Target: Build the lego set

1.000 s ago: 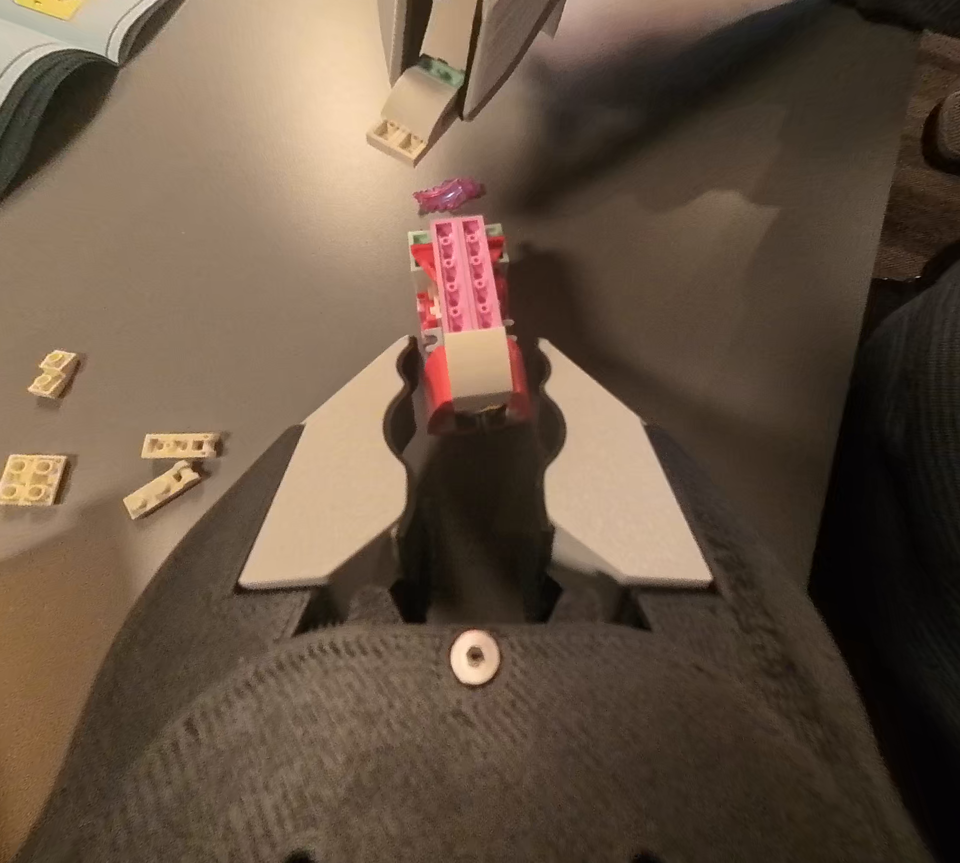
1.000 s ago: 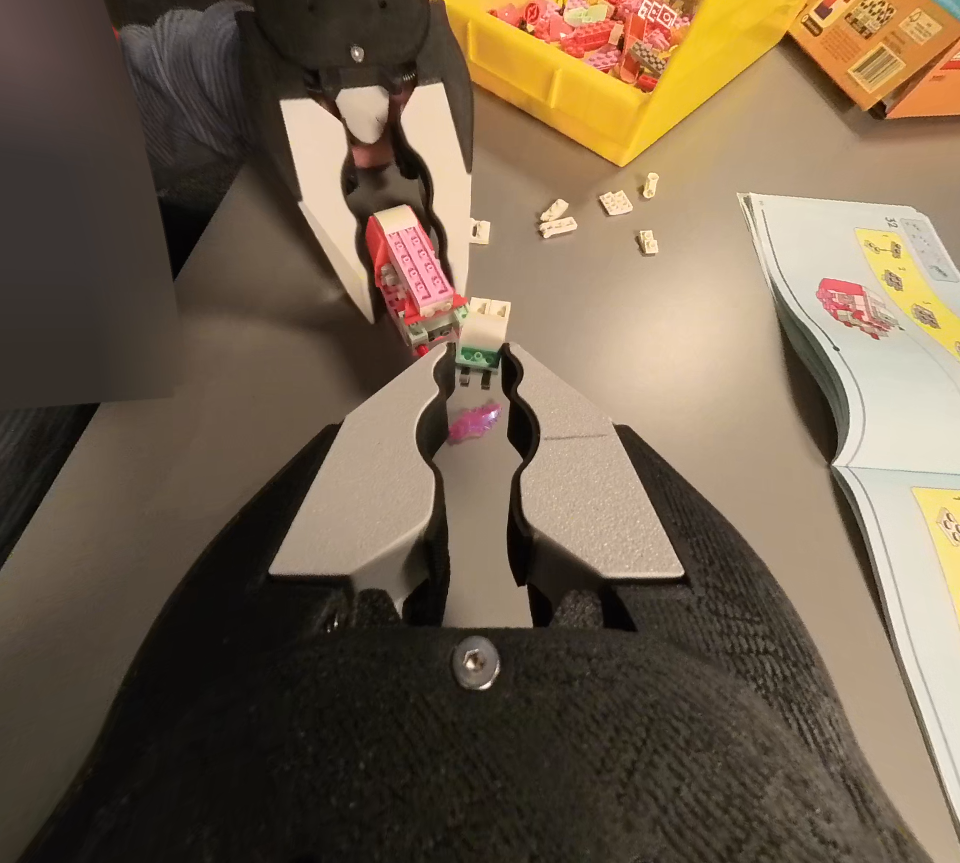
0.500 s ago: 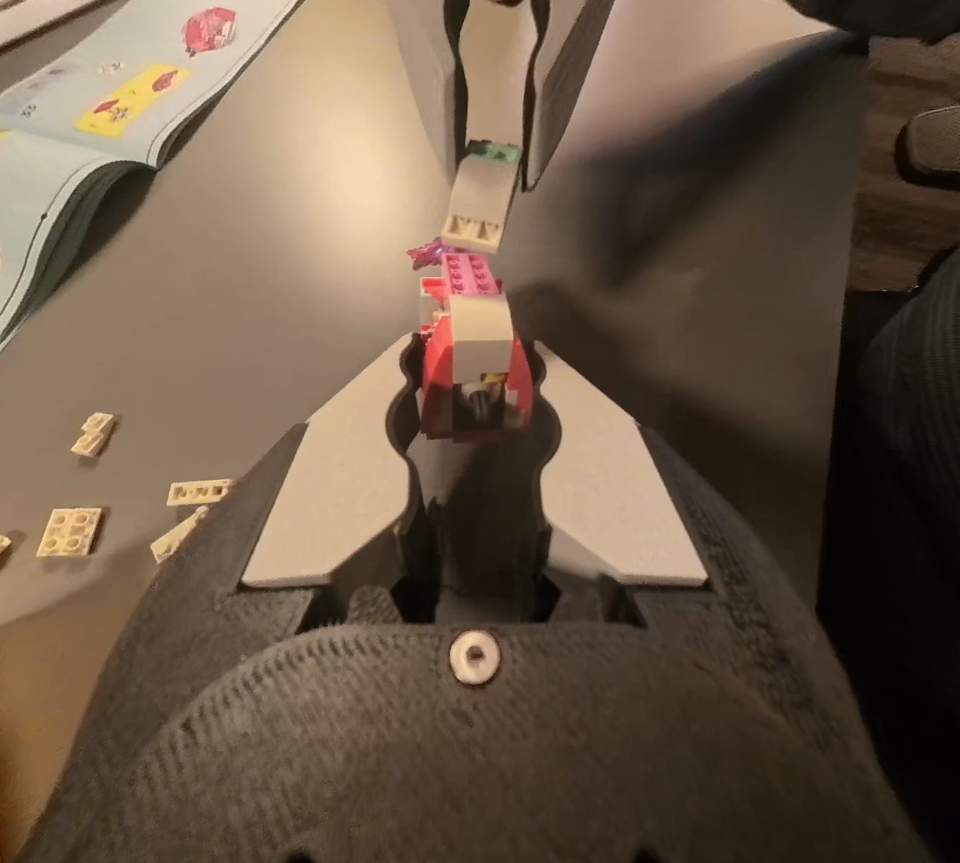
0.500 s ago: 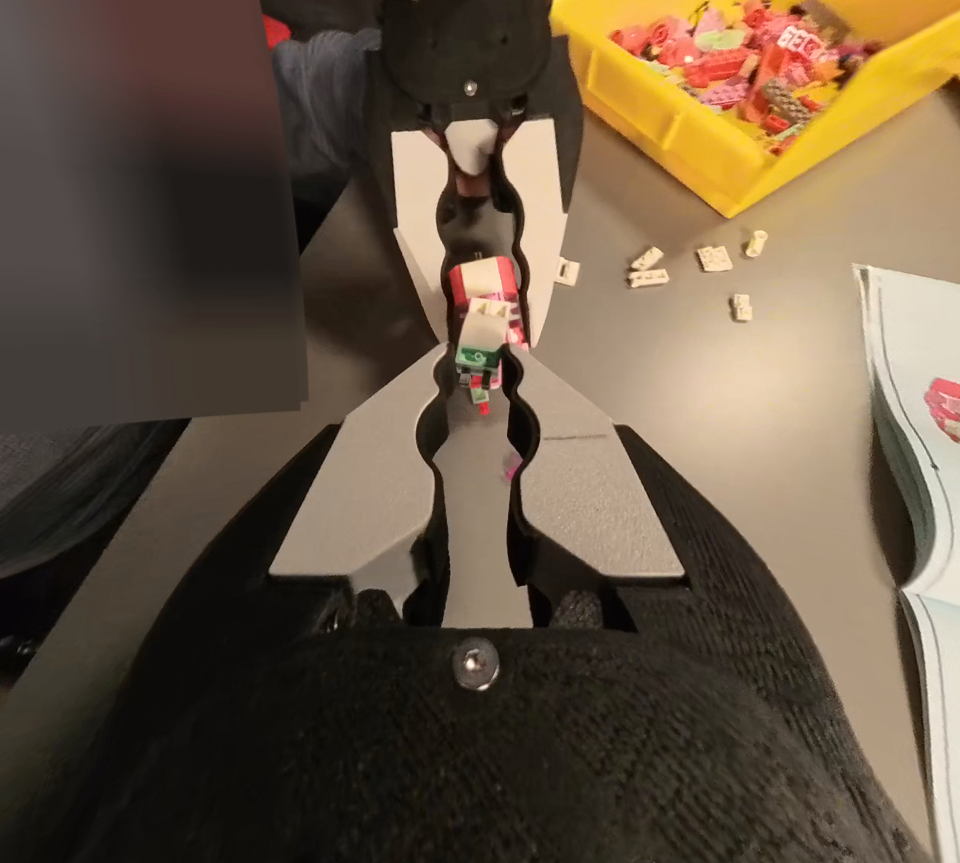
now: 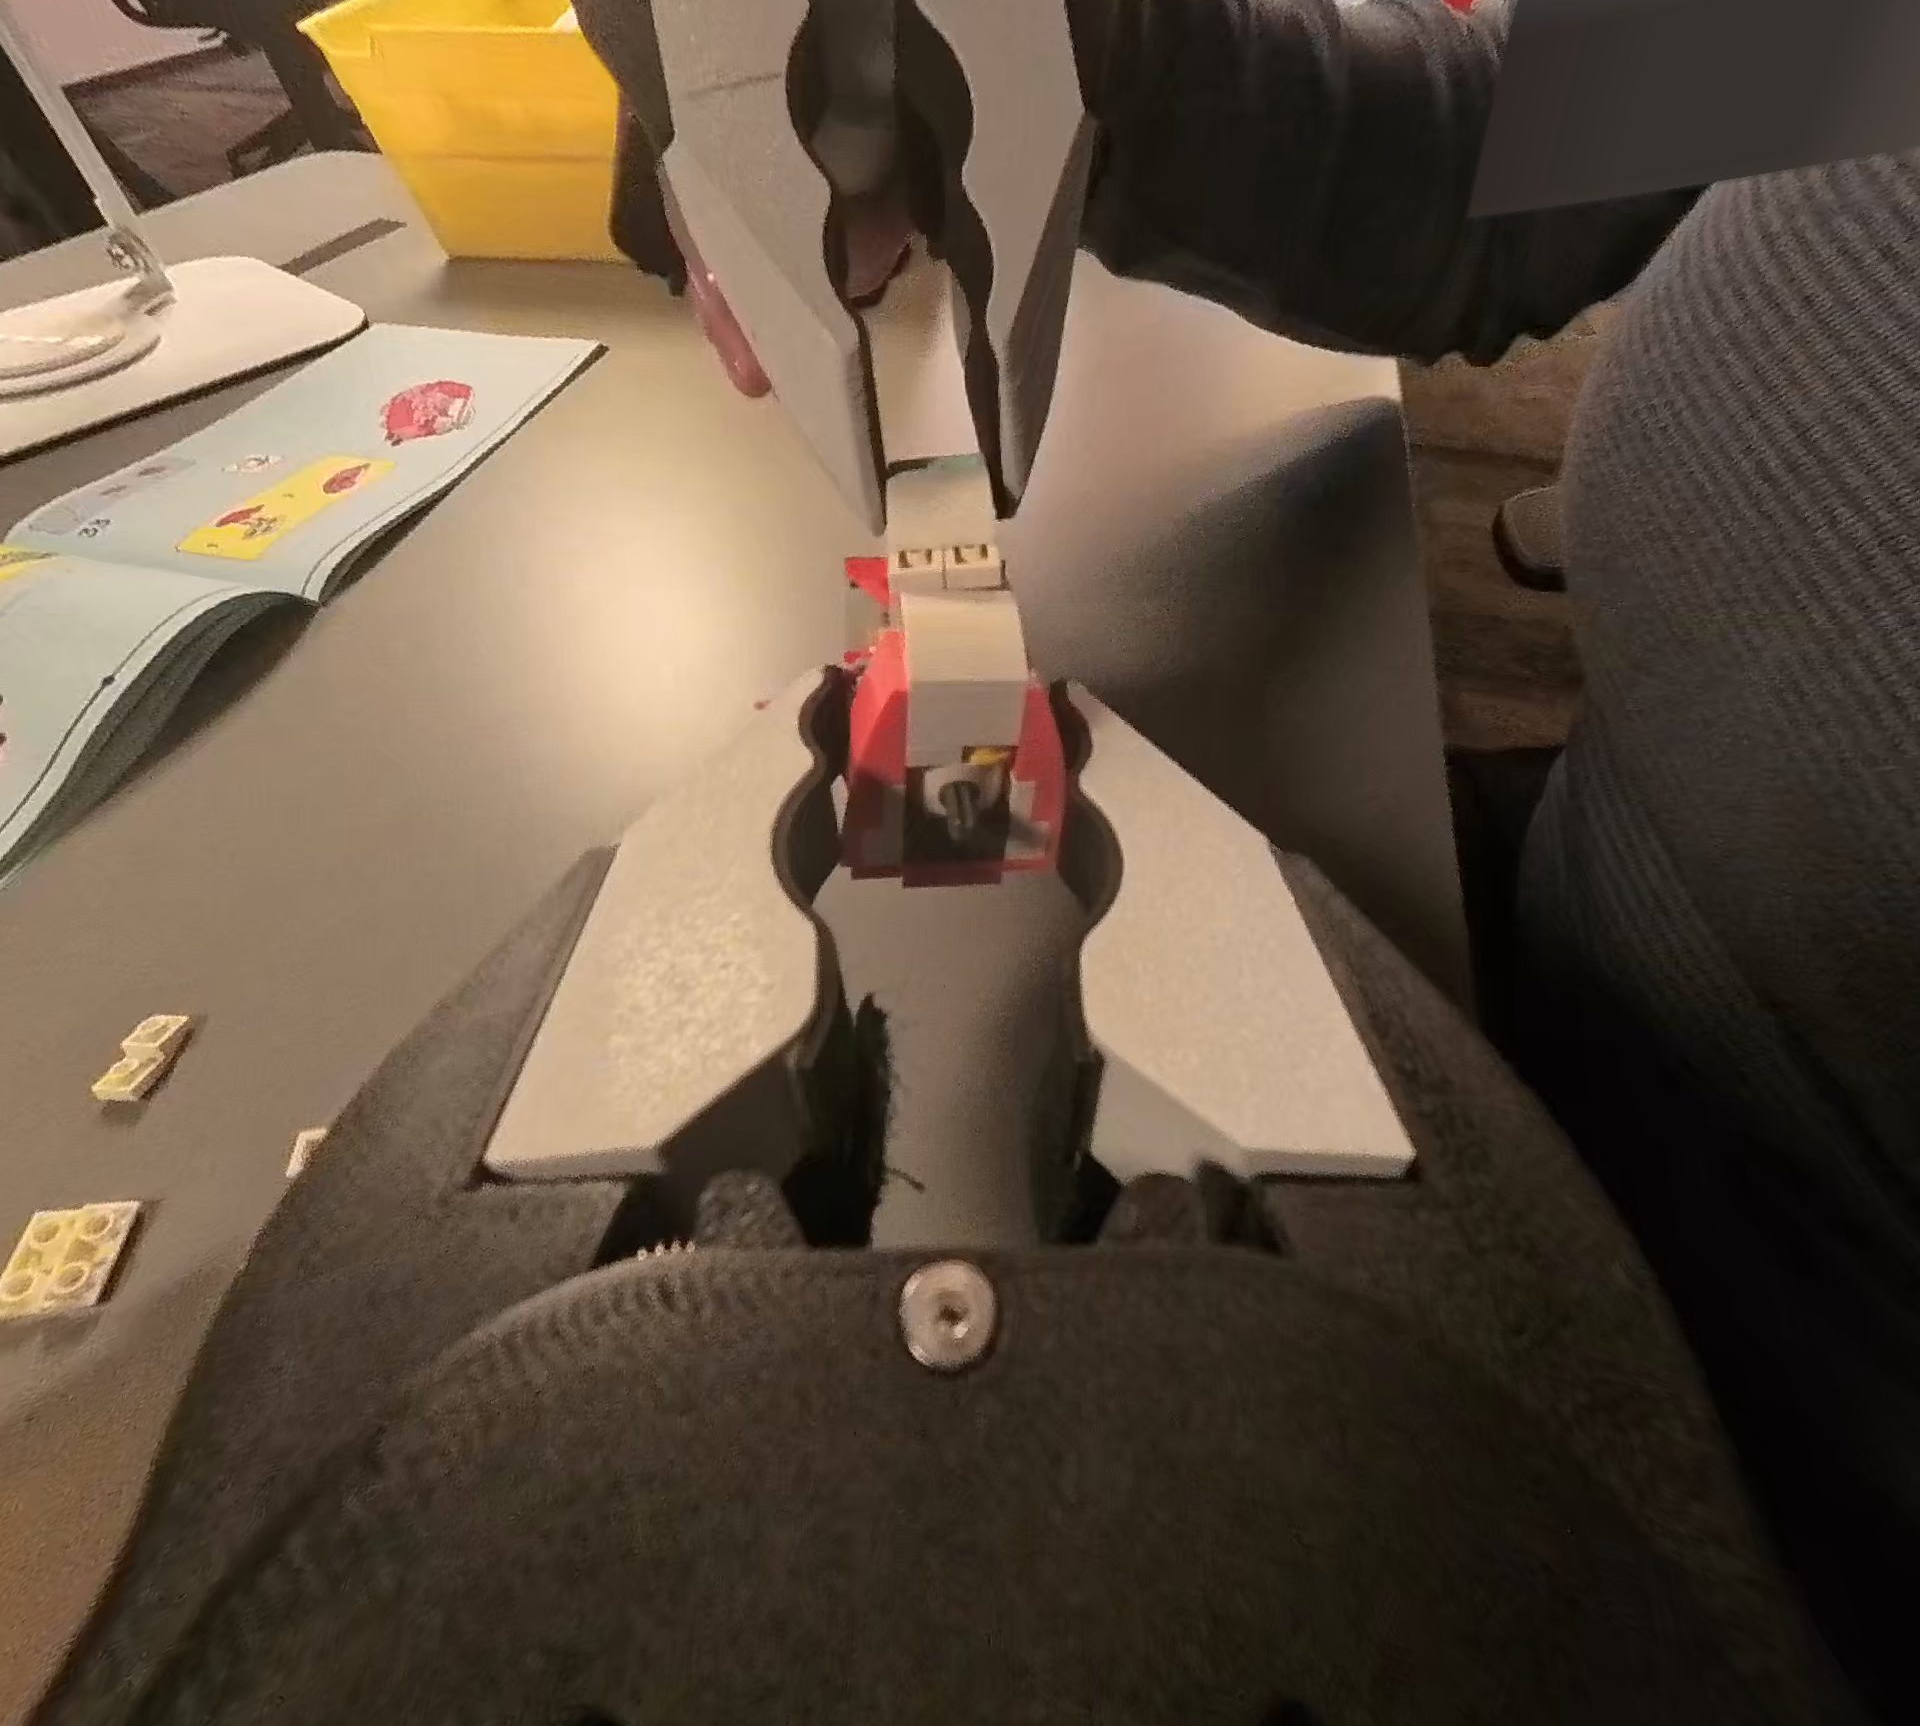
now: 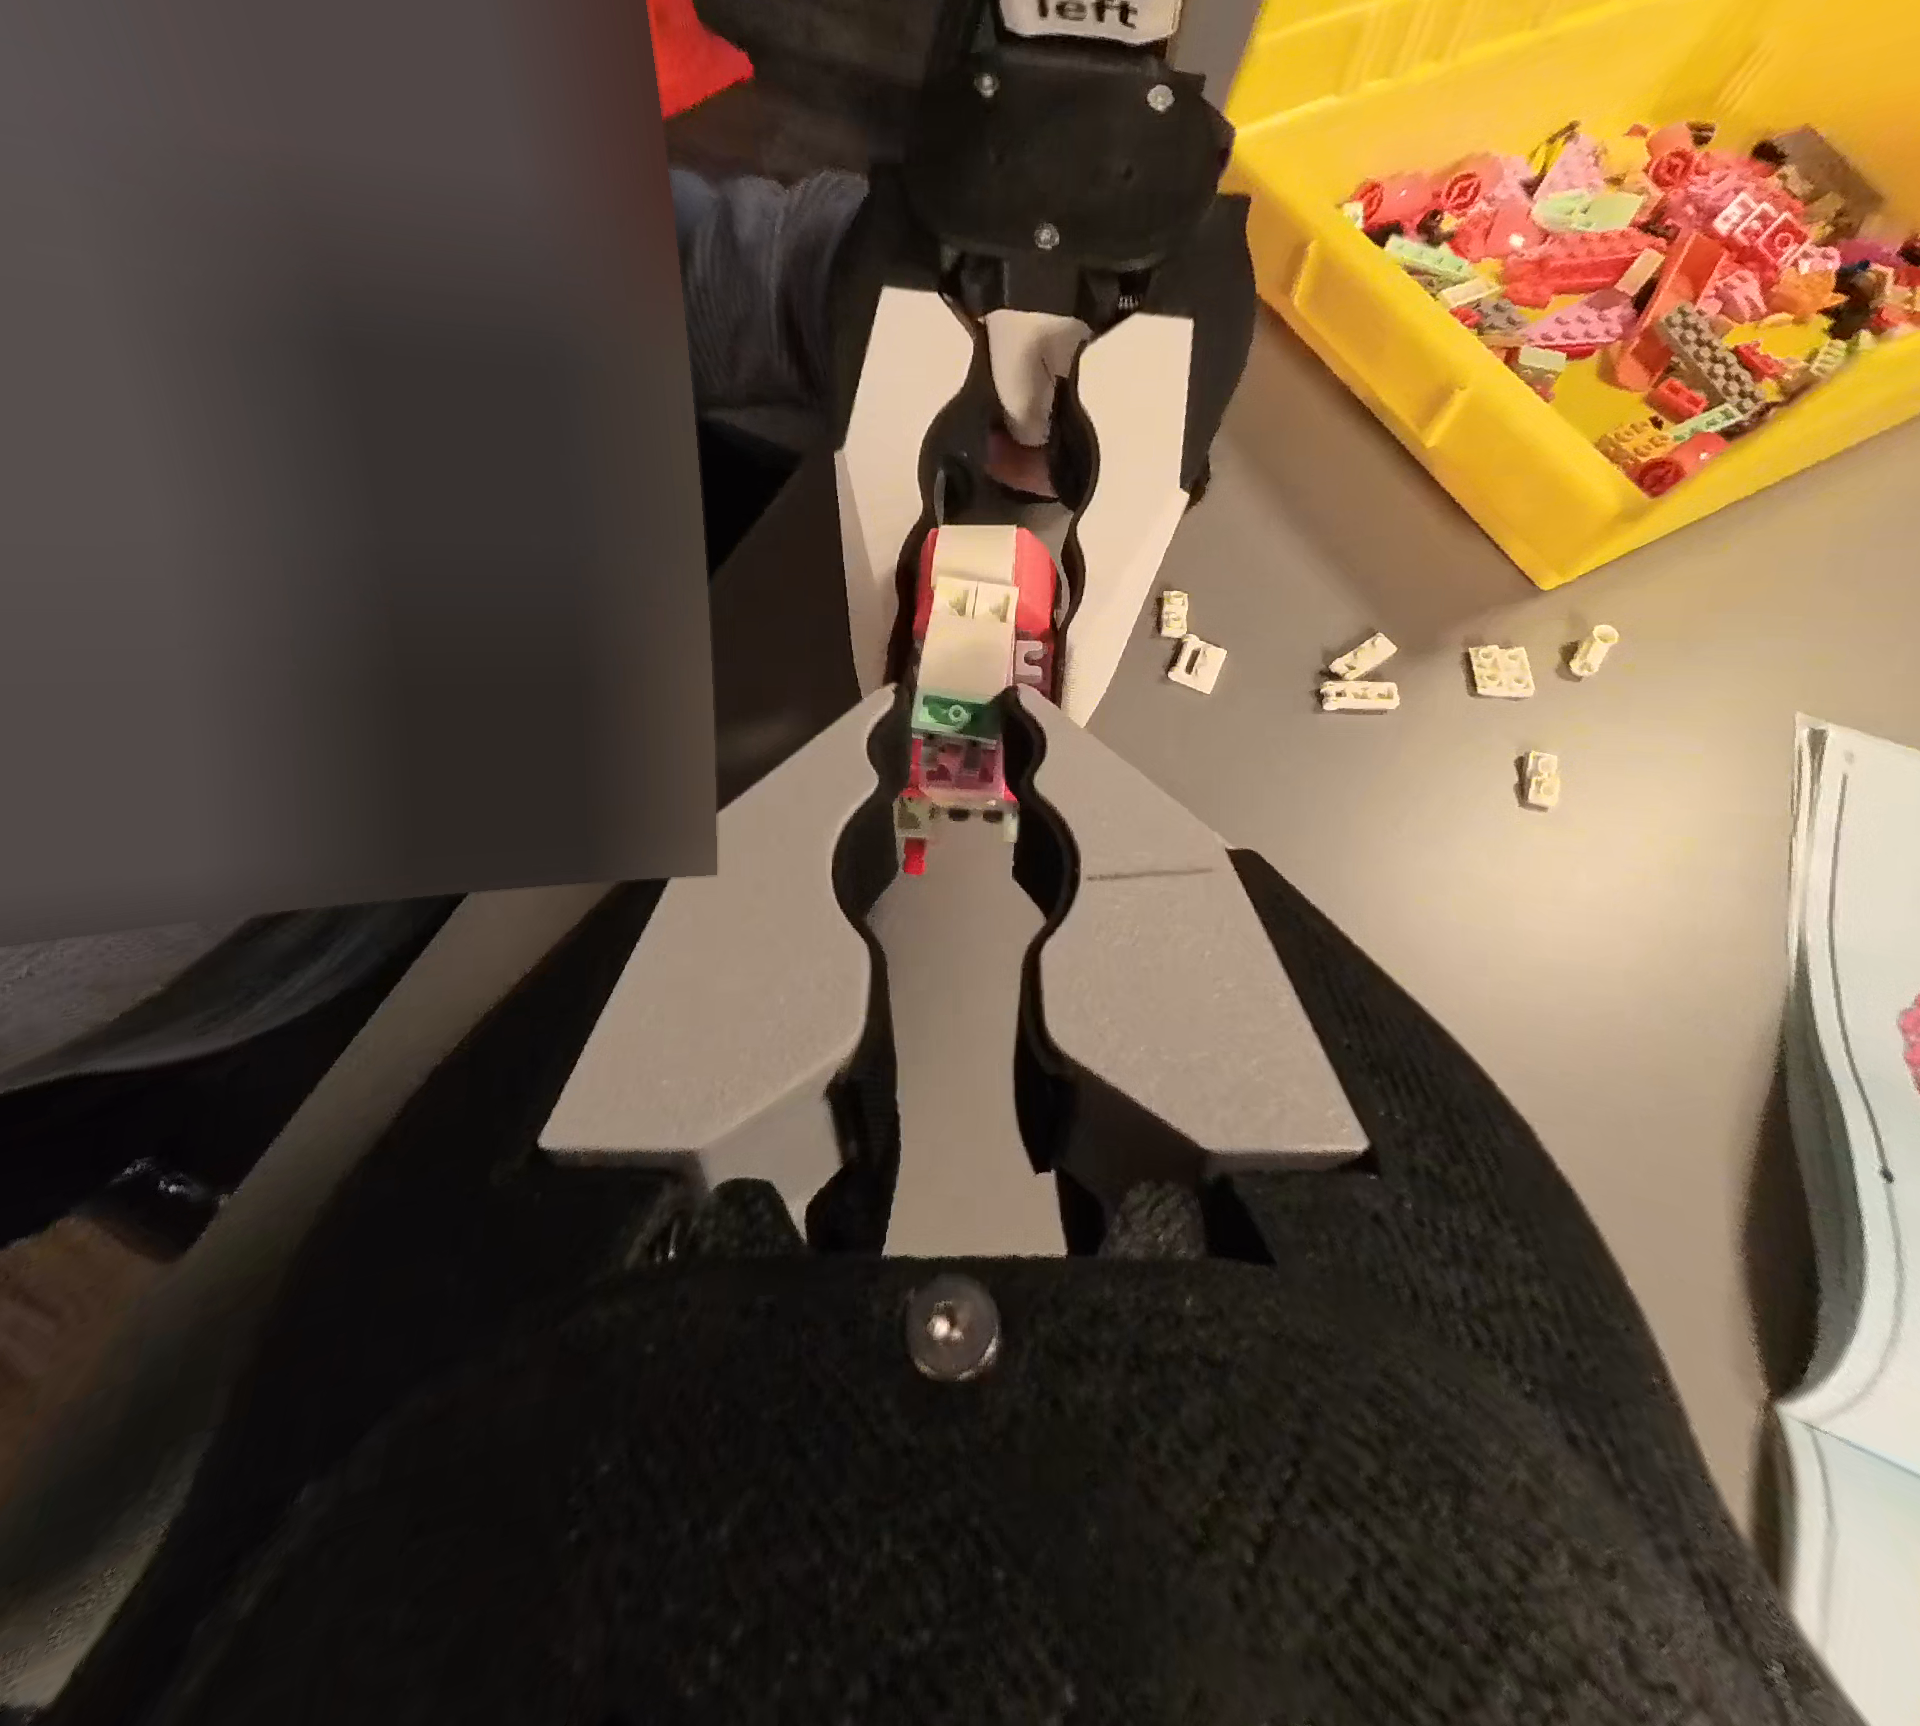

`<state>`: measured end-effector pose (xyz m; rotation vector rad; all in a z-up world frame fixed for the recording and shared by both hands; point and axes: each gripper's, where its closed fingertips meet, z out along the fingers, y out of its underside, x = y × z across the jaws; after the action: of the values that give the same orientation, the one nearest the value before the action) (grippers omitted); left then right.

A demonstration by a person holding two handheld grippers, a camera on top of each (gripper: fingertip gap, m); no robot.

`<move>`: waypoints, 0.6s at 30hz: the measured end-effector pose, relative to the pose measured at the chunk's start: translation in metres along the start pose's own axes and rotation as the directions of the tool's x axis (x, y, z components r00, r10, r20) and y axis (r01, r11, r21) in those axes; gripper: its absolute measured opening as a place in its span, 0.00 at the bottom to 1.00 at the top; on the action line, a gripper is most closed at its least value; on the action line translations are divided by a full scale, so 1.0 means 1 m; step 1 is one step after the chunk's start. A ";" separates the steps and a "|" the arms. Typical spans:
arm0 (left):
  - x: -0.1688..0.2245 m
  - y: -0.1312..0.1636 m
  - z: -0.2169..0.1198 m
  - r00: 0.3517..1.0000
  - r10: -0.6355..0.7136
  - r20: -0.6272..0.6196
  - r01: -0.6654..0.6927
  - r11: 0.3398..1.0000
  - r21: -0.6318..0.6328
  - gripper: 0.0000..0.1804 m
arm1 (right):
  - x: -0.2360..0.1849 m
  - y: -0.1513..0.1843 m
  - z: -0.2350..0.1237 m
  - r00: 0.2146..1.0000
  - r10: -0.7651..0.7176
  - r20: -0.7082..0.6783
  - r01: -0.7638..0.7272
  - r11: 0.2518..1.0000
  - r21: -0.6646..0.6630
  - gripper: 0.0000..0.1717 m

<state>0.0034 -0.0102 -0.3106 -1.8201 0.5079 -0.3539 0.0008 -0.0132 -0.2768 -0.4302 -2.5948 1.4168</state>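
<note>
My left gripper (image 5: 948, 731) is shut on the rear of a small red and pink brick model (image 5: 883, 741) with a cream curved brick on top, and holds it above the grey table (image 5: 520, 637). My right gripper (image 6: 954, 708) is shut on a cream curved piece (image 6: 966, 637) by its green plate (image 6: 948, 712). This piece lies on top of the model (image 6: 1034, 580), just in front of the model's own cream brick. In the left wrist view the right gripper (image 5: 940, 497) comes in from above with the cream piece (image 5: 943, 570). The left gripper (image 6: 977, 523) faces me in the right wrist view.
A yellow bin (image 6: 1455, 429) of mixed bricks stands at the back; it also shows in the left wrist view (image 5: 478, 118). Several loose cream plates (image 6: 1351, 679) lie on the table. An open instruction booklet (image 5: 260, 513) and a white stand base (image 5: 156, 326) lie left. A person's leg (image 5: 1714, 741) is at the right.
The two grippers have come together. The right's cream piece has moved from apart onto the top of the model. The left jaws closed slightly on the model at first. Both grasps hold.
</note>
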 end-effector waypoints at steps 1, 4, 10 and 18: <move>0.001 -0.001 0.000 1.000 0.003 -0.001 -0.003 1.000 0.007 0.21 | -0.001 -0.001 0.000 1.000 -0.012 0.003 0.012 1.000 -0.015 0.09; 0.002 -0.003 -0.001 1.000 0.012 -0.005 -0.012 1.000 0.024 0.21 | -0.003 -0.003 -0.001 0.999 -0.045 0.006 0.045 0.998 -0.046 0.09; 0.003 -0.007 -0.003 1.000 0.023 -0.004 -0.023 0.998 0.050 0.21 | -0.004 -0.007 -0.002 0.998 -0.067 -0.009 0.066 0.996 -0.057 0.09; 0.003 -0.009 -0.003 0.999 0.032 0.003 -0.032 0.998 0.061 0.21 | -0.003 -0.009 -0.002 0.996 -0.083 -0.026 0.081 0.995 -0.060 0.09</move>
<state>0.0056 -0.0122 -0.3011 -1.7513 0.5187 -0.3424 0.0031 -0.0174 -0.2685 -0.3443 -2.6056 1.3017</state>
